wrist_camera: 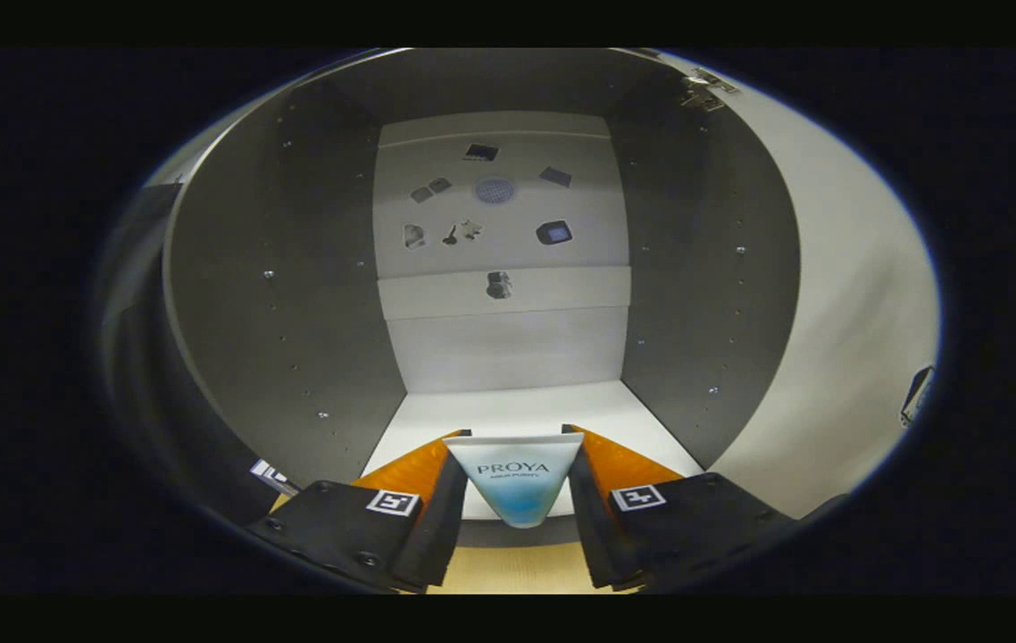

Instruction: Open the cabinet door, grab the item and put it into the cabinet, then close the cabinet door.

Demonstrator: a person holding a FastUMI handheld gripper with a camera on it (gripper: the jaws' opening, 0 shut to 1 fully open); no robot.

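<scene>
My gripper (515, 446) is shut on a white-and-blue squeeze tube (514, 482), which sits between the two fingers with its flat crimped end pointing ahead. The tube is held just at the front lip of an open cabinet (285, 295). The cabinet has grey side walls, a pale back wall and a white floor (517, 411) that starts just beyond the fingertips. Its door (847, 295) is swung open to the right of the fingers, showing its pale inner face.
A hinge (704, 89) shows at the door's upper corner. The back wall (503, 214) carries several small dark marks or holes. A tan wooden surface (517, 567) lies below the fingers, in front of the cabinet.
</scene>
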